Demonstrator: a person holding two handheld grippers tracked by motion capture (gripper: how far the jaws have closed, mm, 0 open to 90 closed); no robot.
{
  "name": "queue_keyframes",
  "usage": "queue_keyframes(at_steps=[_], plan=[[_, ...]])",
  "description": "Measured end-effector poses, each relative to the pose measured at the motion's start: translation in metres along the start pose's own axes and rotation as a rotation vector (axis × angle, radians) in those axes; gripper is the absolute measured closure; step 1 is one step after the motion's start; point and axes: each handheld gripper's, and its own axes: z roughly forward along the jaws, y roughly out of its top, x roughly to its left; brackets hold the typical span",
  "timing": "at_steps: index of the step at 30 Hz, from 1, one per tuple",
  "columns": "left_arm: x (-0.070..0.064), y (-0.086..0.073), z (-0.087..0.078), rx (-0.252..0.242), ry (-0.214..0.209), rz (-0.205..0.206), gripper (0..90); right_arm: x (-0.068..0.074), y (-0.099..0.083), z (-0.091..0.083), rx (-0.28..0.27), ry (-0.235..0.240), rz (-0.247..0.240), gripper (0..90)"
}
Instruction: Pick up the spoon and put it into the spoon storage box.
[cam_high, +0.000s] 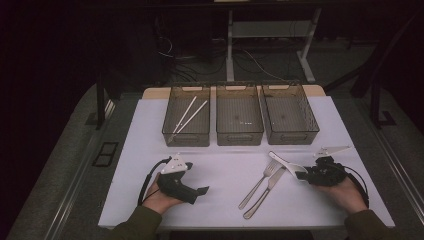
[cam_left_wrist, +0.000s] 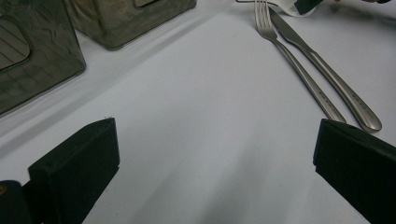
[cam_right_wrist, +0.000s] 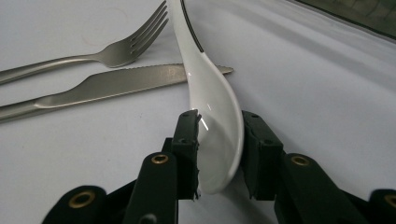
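Note:
A white ceramic spoon (cam_right_wrist: 210, 98) with a dark rim line lies between the jaws of my right gripper (cam_right_wrist: 219, 140), which is shut on its bowl end; the high view shows this spoon (cam_high: 285, 162) held by the gripper (cam_high: 302, 176) at the right. A steel fork (cam_high: 258, 184) and knife (cam_high: 265, 192) lie side by side on the white table cover, left of the spoon. My left gripper (cam_high: 202, 190) rests at the front left, jaws wide open with nothing between them, its view facing the fork (cam_left_wrist: 299, 70) and knife (cam_left_wrist: 327, 79).
Three clear smoky bins stand in a row at the back: the left bin (cam_high: 186, 135) holds two white chopsticks (cam_high: 187, 116), the middle bin (cam_high: 239, 135) and right bin (cam_high: 292, 135) look empty. The white cover's front edge (cam_high: 225, 225) runs near my hands.

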Motion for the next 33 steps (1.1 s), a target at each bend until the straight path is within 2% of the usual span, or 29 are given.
queue_keyframes(at_steps=[9,16,24,33], plan=[[0.0,0.0,0.001,0.003,0.002,-0.002,0.0,-0.002,-0.003,-0.003,-0.028,0.009,0.057,79.2],[0.001,0.0,0.0,0.002,0.003,0.007,0.0,-0.003,-0.004,-0.003,-0.048,0.022,0.098,82.2],[0.001,0.0,0.0,0.001,-0.001,0.007,0.0,-0.007,-0.007,-0.009,-0.059,-0.017,0.107,82.5],[0.0,0.0,0.001,-0.004,-0.011,0.009,0.0,-0.01,-0.008,-0.019,-0.102,-0.027,0.104,82.5]])
